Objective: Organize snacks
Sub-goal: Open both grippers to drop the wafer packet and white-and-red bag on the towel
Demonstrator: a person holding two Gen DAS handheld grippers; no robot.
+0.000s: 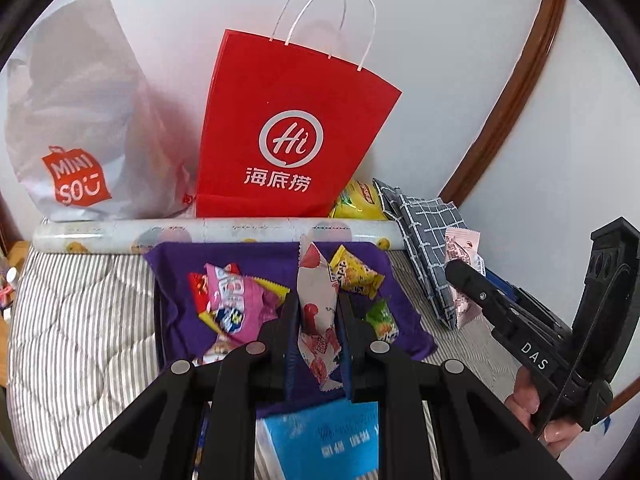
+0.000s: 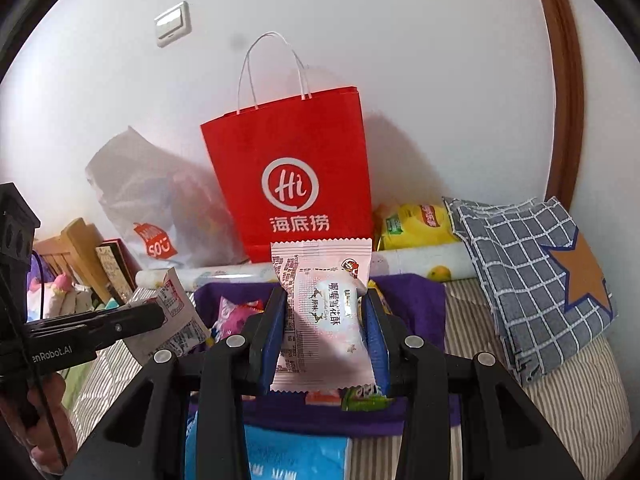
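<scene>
In the left wrist view, the left gripper (image 1: 318,312) had its jaws clamped on a white-and-red snack packet (image 1: 316,304), held upright above the purple cloth (image 1: 256,256) on the bed, where a pink packet (image 1: 234,300) and a yellow packet (image 1: 356,276) lay. The red paper bag (image 1: 292,128) stood at the far wall.

In the right wrist view, the right gripper (image 2: 326,320) had its jaws closed on a pale pink snack packet (image 2: 324,312), near the red paper bag (image 2: 292,176).
</scene>
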